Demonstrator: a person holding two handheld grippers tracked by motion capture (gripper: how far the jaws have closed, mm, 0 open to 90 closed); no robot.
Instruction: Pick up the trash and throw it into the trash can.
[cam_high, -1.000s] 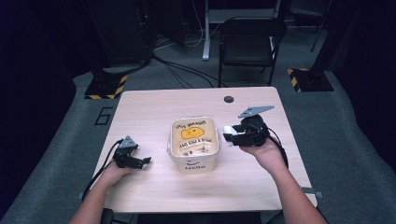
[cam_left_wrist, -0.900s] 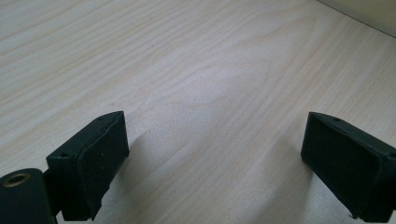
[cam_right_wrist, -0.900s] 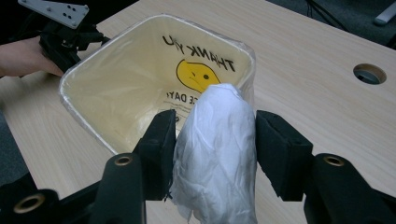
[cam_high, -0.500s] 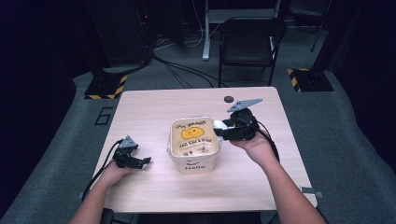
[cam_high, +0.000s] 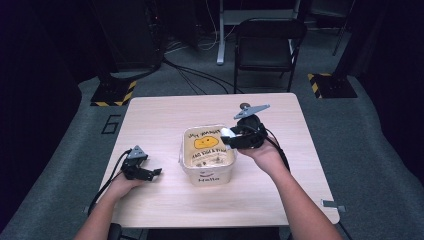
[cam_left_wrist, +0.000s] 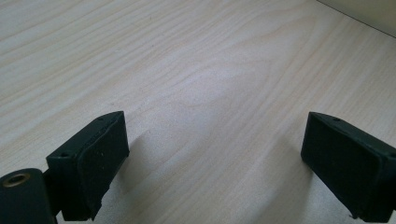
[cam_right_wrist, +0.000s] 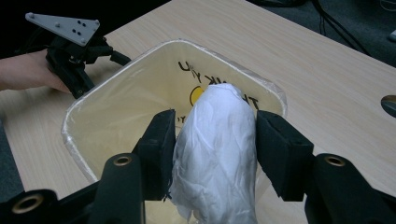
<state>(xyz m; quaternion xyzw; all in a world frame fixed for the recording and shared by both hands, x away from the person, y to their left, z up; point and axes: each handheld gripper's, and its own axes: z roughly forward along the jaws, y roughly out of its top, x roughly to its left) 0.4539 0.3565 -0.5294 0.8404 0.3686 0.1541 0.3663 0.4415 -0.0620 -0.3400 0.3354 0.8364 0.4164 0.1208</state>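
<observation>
I see a pale wooden desk with a white tub standing near its middle. The tub has a yellow face and dark writing on the inside, and the word "Hello" on the side that faces the near edge.

My right claw holds a crumpled white wad that looks like paper or thin plastic. The two black jaws press on it from both sides. In the right gripper view the wad hangs over the open top of the tub, above the rim on my side. In the high view the right claw sits at the tub's right rim, and the wad is a small white spot just over the edge. The hand that holds it is above the desk on the right side, and a grey three-cornered plate sticks up from the top of the claw.

My left claw has its jaws wide apart with only bare wood between them. In the high view it rests low on the desk near the left edge, close to the near left corner, well apart from the tub. Its jaws point toward the tub.

A small dark round thing lies near the far edge of the desk.
</observation>
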